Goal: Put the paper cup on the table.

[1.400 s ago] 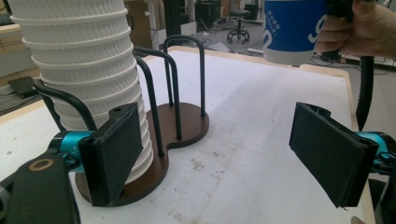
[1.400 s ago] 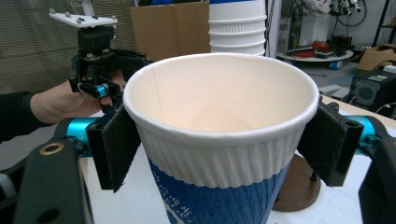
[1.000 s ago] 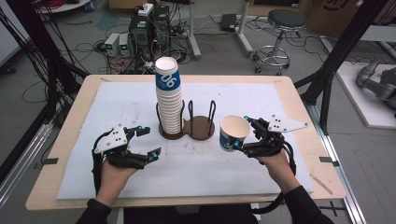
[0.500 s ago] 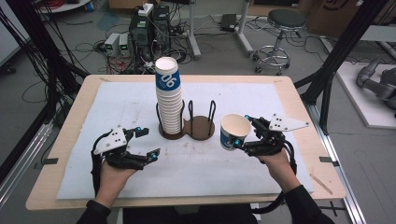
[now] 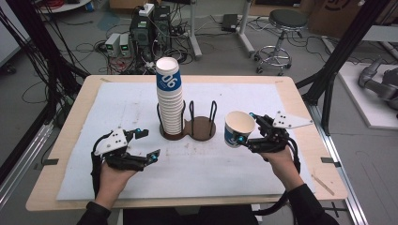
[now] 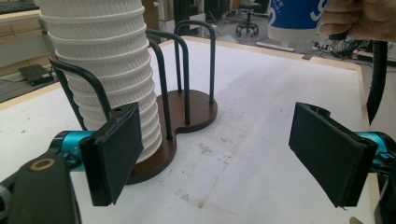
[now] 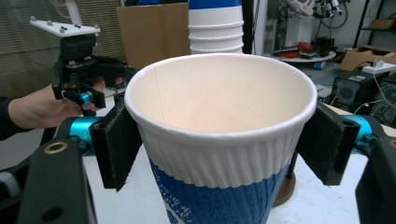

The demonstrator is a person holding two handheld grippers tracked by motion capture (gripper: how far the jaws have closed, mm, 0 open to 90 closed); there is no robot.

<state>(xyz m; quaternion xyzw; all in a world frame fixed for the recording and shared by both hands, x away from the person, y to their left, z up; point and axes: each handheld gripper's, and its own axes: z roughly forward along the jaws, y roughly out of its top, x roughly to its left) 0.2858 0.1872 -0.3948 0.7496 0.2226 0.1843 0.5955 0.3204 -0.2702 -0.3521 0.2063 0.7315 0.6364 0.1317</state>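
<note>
wooden table (image 5: 300, 101), pale top, covered almost edge to edge by a white sheet (image 5: 234, 101) with faint brown stains near the middle. on the sheet stands a dark two-slot cup holder (image 5: 202, 129), its left slot bearing a tall stack of paper cups (image 5: 170, 101).

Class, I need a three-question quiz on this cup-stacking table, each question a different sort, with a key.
1. True or false: the right tongs hold a paper cup.
2. Which side of the cup rack holds the cup stack: A left, B right?
3. What lies between the pads of the left tongs?

Key: 1 true. 2 A, seen from the high view. 3 Nothing; they stand open above the white mat.
</note>
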